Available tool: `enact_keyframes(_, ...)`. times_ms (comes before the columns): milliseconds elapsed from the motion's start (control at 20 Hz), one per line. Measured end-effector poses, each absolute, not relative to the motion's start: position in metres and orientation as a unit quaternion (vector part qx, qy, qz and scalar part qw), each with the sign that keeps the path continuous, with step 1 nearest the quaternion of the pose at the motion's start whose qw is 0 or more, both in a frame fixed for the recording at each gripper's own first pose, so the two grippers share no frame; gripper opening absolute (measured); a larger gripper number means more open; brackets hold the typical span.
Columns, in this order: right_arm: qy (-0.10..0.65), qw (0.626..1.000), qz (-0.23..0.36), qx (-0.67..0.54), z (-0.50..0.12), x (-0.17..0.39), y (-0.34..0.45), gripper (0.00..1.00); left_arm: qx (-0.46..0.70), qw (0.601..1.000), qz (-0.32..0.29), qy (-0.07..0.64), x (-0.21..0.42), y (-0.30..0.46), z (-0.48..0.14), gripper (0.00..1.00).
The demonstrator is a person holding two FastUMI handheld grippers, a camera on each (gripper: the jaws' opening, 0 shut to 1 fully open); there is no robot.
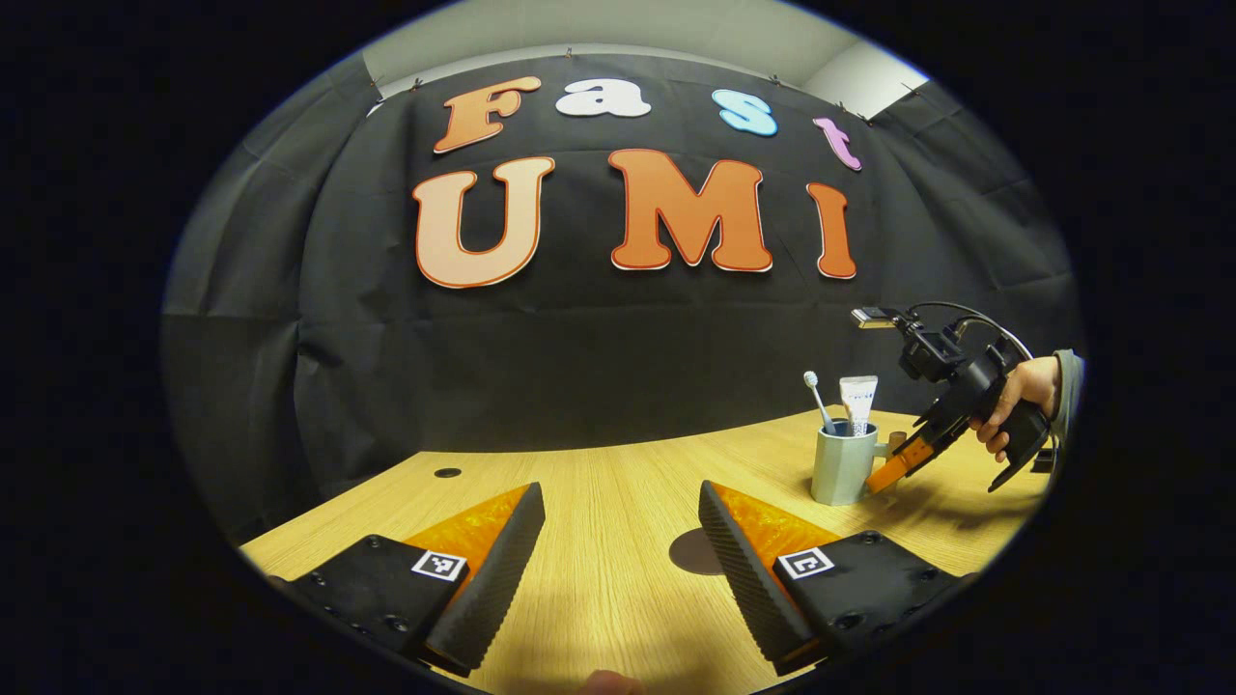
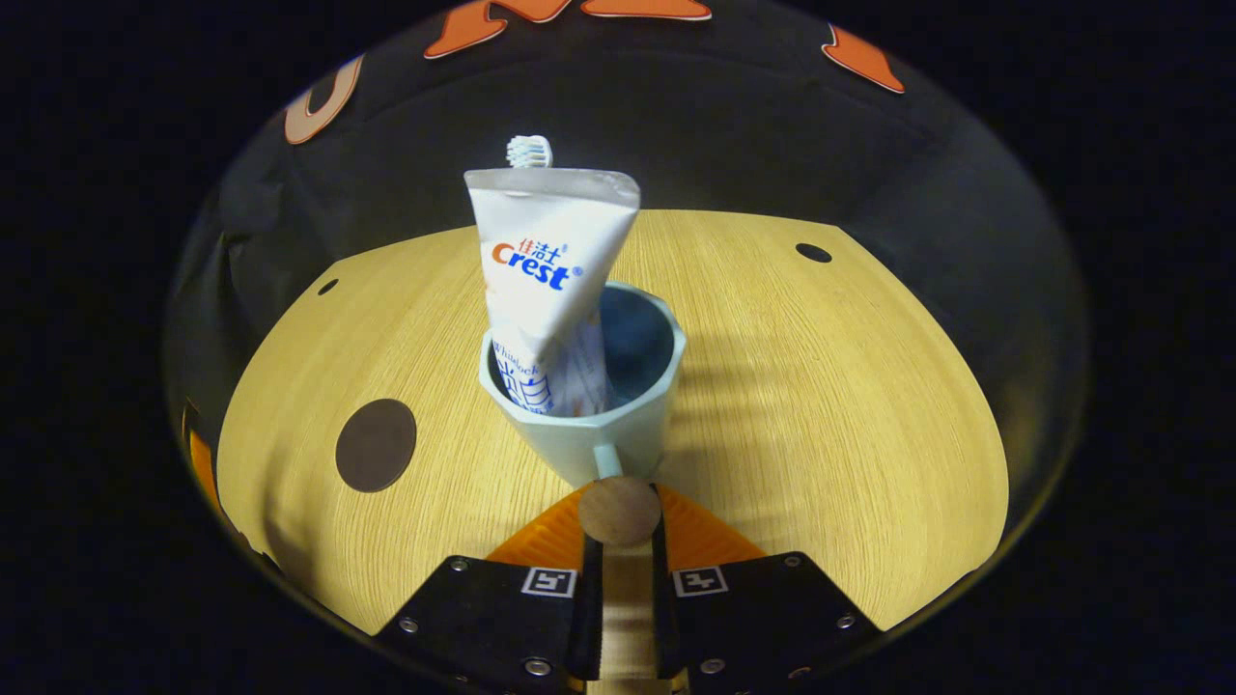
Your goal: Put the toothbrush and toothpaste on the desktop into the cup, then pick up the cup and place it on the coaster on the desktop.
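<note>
A pale blue cup [image 2: 618, 425] stands on the wooden desktop [image 2: 830, 405], with a white toothpaste tube [image 2: 546, 280] upright inside it and the toothbrush [image 2: 529, 151] head showing just above the tube. My right gripper [image 2: 619, 526] is shut on the cup's round wooden handle [image 2: 619, 510]. In the left gripper view the same cup [image 1: 842, 468] sits at the right, and a hand holds the right gripper [image 1: 898, 465] against its handle side. The dark round coaster [image 2: 376, 445] lies flat to the cup's left. My left gripper [image 1: 620, 497] hovers open over the desk, the coaster [image 1: 693, 552] just behind its right finger.
The desk has small dark cable holes [image 1: 447, 472] [image 2: 813, 252] near its back edge. Black cloth wall closes the booth behind the desk. A sleeve and hand [image 1: 1024, 391] reach in from the right.
</note>
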State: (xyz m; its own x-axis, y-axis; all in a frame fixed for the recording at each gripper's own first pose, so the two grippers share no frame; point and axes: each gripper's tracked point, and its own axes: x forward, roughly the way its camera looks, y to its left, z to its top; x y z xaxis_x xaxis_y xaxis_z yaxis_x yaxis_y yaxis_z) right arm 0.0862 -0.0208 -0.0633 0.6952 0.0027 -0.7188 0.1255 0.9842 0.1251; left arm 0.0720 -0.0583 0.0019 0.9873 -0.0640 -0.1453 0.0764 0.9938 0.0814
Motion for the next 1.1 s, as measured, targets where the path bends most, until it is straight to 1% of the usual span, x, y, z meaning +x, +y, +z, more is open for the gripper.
enact_keyframes(50,0.386,0.918,-0.030,0.080,-0.063,0.086,-0.021,0.21,0.042,0.996,-0.035,0.073,0.072,-0.058,0.001,1.00)
enact_keyframes(100,0.381,0.921,-0.028,0.078,-0.063,0.087,-0.022,0.14,0.041,0.996,-0.035,0.074,0.072,-0.058,0.000,1.00)
enact_keyframes(150,0.378,0.922,-0.026,0.076,-0.063,0.086,-0.021,0.18,0.040,0.996,-0.035,0.075,0.072,-0.058,0.000,1.00)
enact_keyframes(300,0.373,0.925,-0.021,0.069,-0.063,0.087,-0.023,0.15,0.038,0.995,-0.039,0.078,0.070,-0.059,0.000,1.00)
enact_keyframes(600,0.365,0.928,-0.021,0.070,-0.061,0.086,-0.023,0.15,0.031,0.995,-0.061,0.079,0.072,-0.063,0.001,1.00)
enact_keyframes(900,0.325,0.942,-0.022,0.078,-0.042,0.082,-0.027,0.14,0.014,0.991,-0.107,0.081,0.075,-0.072,0.000,1.00)
enact_keyframes(1100,0.300,0.950,-0.024,0.081,-0.032,0.082,-0.030,0.14,0.011,0.989,-0.120,0.082,0.077,-0.076,-0.002,1.00)
